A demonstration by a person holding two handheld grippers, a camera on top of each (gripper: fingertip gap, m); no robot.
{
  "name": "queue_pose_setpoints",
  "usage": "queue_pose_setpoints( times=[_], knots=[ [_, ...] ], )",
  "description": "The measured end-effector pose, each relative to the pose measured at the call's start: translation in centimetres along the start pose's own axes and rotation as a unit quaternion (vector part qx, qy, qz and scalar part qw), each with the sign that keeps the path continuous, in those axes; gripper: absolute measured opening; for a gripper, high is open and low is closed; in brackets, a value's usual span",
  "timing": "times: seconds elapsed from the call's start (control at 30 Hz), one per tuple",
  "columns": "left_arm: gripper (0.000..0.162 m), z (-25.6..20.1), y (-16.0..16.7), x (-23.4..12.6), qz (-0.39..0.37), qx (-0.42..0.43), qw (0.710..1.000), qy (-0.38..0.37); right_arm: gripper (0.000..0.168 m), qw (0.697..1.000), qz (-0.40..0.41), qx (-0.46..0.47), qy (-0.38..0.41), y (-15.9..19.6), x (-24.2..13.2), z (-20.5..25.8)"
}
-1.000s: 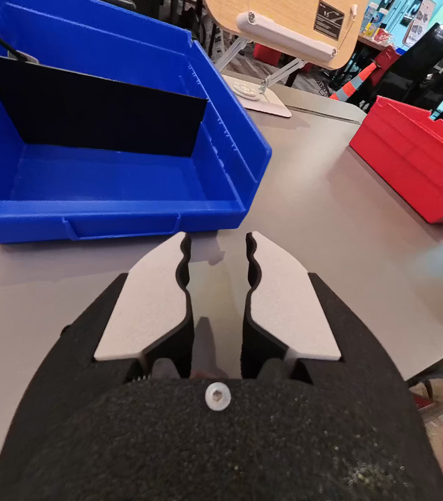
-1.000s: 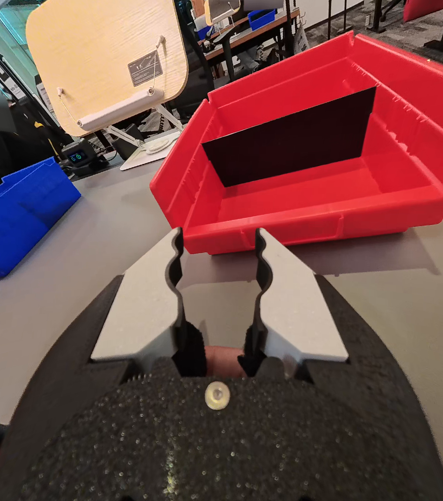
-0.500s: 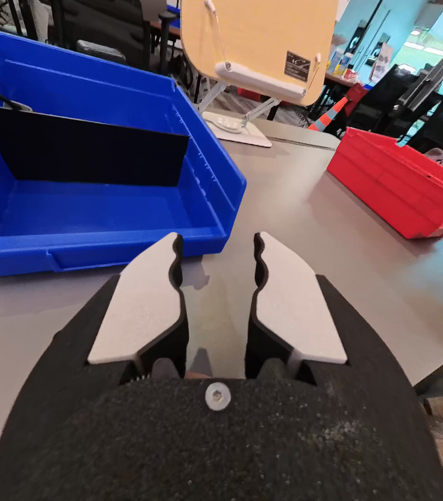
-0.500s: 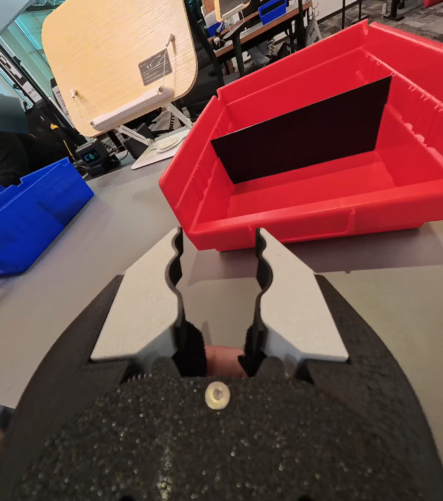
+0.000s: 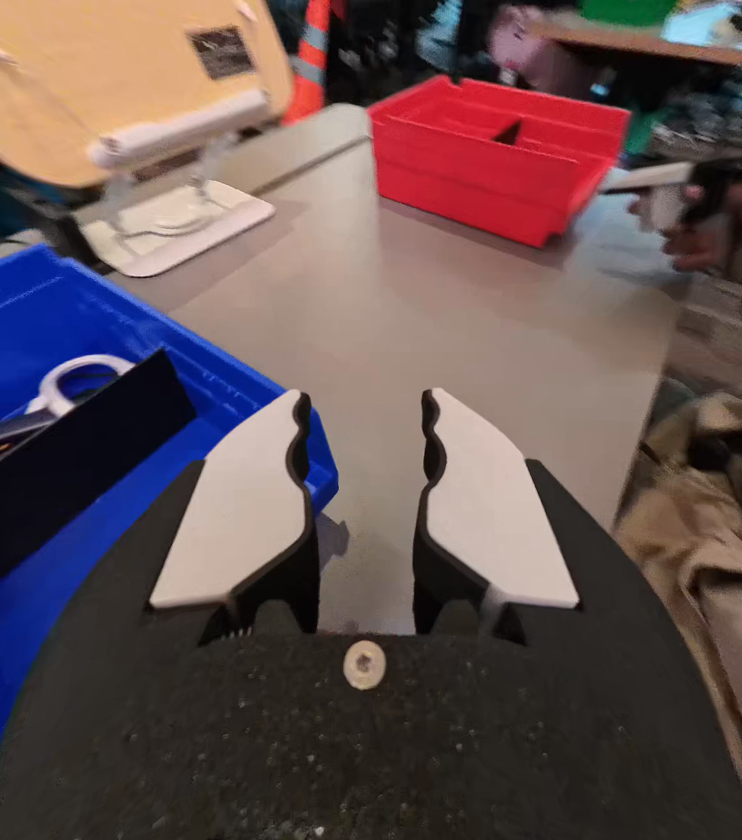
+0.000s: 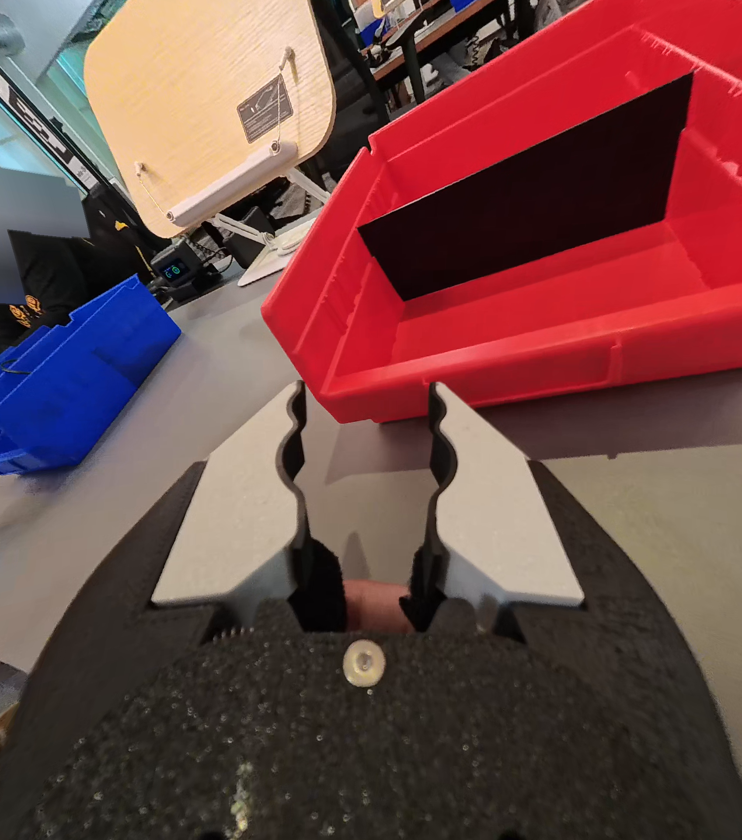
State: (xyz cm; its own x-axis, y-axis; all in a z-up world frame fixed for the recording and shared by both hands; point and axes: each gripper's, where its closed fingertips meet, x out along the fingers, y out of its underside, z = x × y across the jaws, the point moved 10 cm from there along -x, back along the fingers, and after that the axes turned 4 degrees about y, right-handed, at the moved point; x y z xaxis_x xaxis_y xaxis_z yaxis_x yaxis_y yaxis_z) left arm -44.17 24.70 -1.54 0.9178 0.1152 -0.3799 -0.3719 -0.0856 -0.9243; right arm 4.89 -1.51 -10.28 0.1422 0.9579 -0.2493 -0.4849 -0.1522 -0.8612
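Wooden tilted board (image 6: 205,113) on stand behind grey table (image 5: 405,318); orange cone (image 5: 310,59) beyond.

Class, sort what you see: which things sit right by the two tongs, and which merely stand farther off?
By the tongs: left tongs, open, at a corner of the blue bin; scissors inside it behind a black divider; right tongs, open, facing the red bin.
Farther off: tilted wooden board; orange cone.

- Bare tabletop (image 5: 405,291) lies open between the blue bin (image 5: 241,391) and the red bin (image 5: 473,182).
- A black divider (image 6: 528,200) crosses the red bin's inside.
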Motion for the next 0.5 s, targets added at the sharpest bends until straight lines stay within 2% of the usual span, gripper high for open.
queue_pose_setpoints(
  times=[0.07,0.2,0.3,0.37,0.4,0.5],
  knots=[
    [0.05,2.5,-1.7,-0.1,0.044,0.021,0.998,0.043,0.053,1.0,0.003,0.005,-0.005,0.0,0.1,-0.1],
    [0.054,10.2,-4.9,1.5,0.157,0.154,0.975,-0.013,0.056,1.0,0.005,0.001,-0.012,0.0,0.4,-0.1],
    [0.053,16.7,-5.4,4.5,0.312,0.236,0.92,-0.022,0.057,1.0,0.006,-0.008,-0.017,0.0,0.7,0.1],
    [0.053,20.0,-4.4,6.4,0.406,0.276,0.871,0.025,0.057,1.0,0.01,-0.011,-0.025,0.1,0.9,0.3],
    [0.053,21.5,-3.8,7.3,0.436,0.29,0.851,0.04,0.058,0.999,0.015,-0.009,-0.031,0.1,1.0,0.3],
    [0.059,24.7,-2.5,9.9,0.49,0.287,0.818,0.092,0.058,0.999,0.019,0.007,-0.047,0.2,1.2,0.4]
  ],
)
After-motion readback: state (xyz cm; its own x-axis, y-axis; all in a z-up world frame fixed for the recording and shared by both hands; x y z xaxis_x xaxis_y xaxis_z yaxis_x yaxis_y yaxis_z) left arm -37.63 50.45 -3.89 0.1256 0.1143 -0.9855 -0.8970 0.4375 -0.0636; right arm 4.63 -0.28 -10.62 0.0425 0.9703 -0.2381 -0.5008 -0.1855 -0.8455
